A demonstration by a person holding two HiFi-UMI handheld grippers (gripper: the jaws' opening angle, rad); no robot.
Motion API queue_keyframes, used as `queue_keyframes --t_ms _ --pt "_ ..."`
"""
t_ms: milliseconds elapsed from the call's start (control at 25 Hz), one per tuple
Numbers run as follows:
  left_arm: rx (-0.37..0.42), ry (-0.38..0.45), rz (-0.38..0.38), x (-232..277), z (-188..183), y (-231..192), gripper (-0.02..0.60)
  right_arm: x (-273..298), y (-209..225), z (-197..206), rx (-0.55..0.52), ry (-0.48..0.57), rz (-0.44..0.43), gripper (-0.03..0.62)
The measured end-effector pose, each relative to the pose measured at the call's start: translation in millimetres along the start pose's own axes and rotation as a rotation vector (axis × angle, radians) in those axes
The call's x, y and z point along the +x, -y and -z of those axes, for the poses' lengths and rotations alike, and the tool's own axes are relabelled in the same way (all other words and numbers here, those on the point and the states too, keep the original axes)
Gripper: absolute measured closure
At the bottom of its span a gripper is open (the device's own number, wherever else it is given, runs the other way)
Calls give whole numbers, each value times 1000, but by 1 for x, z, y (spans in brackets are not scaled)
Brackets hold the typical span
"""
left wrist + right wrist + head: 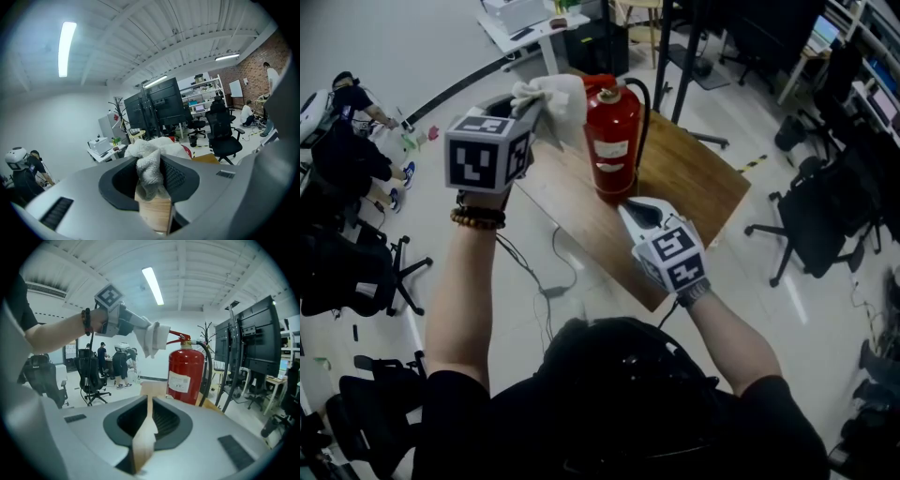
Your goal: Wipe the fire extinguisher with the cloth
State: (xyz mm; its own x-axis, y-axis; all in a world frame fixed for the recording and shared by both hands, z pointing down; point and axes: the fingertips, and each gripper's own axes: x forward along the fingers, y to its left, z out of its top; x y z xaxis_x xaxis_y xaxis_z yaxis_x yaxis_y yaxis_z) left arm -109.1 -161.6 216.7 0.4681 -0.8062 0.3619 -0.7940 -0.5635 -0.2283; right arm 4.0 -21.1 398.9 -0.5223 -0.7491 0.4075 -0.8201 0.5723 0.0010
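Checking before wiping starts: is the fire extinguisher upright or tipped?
Upright: the fire extinguisher stands on its base on the wooden table, handle on top.

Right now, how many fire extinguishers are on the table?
1. The red fire extinguisher stands upright on the wooden table, next to the white cloth held in the left claw. No other shows.

left gripper view: fire extinguisher (186, 151) mostly behind cloth (149, 164) | head view: label (612, 150) print unreadable
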Motion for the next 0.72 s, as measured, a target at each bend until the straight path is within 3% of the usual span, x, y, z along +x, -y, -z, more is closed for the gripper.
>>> queue_keyframes --t_ms 360,560,720 --pt "-50 -39 0 -3 35 6 476 -2 -5 2 -9 -2 -8 554" --pt "-75 -64 -36 -17 54 -16 474 2 -6 6 -8 -19 -10 554" --pt "-101 -72 -3 -6 67 -15 476 12 -7 4 -9 -27 -8 553"
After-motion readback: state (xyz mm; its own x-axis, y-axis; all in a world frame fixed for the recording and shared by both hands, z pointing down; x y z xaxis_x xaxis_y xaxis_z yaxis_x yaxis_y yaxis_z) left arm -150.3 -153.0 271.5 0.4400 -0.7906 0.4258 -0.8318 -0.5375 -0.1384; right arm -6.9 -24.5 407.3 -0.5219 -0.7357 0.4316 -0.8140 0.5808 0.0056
